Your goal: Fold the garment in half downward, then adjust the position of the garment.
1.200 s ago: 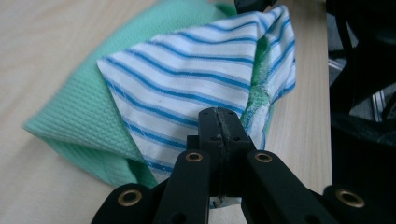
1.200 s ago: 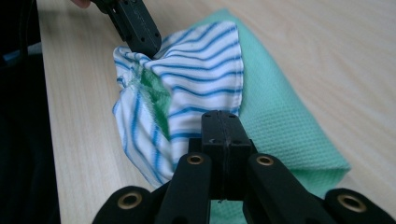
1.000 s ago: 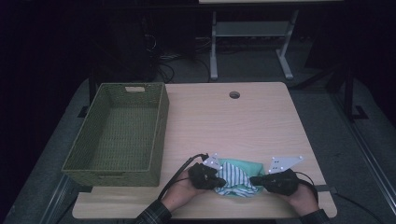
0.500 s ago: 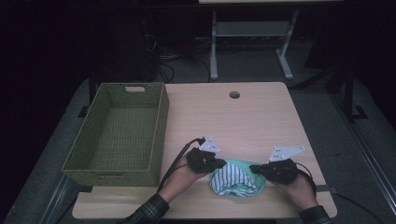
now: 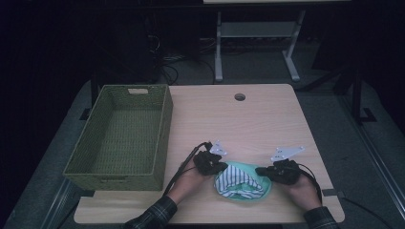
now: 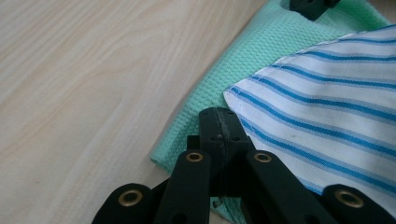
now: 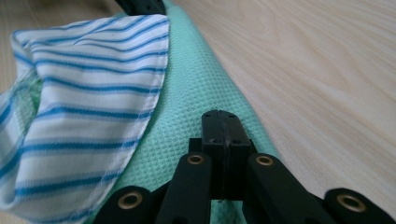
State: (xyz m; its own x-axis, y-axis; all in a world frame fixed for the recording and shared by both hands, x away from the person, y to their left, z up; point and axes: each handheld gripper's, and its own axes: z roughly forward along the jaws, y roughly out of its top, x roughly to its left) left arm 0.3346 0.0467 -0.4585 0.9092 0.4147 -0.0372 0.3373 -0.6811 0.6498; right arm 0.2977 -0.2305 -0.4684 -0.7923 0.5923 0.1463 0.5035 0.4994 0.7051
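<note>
A mint green waffle cloth (image 5: 244, 197) lies near the table's front edge, with a white cloth with blue stripes (image 5: 236, 179) bunched on top of it. My left gripper (image 5: 220, 167) is at the cloths' left side. Its jaws are shut on the green cloth's edge (image 6: 187, 135), right beside the striped cloth's corner (image 6: 327, 107). My right gripper (image 5: 260, 170) is at the right side, jaws shut on the green cloth (image 7: 196, 93). The striped cloth (image 7: 88, 107) is folded over to the left of it. Each gripper view catches the other gripper's black tip at its top edge.
A green woven basket (image 5: 165, 125) stands with nothing in it on the table's left half, close to my left hand. The wooden table (image 5: 239, 124) has a round cable hole (image 5: 239, 97) near its far edge. A desk frame and cables stand on the dark floor beyond.
Both hands have shifted a little away from the table's front edge, taking the cloths along. The bundle now lies wider and flatter between the two grippers.
</note>
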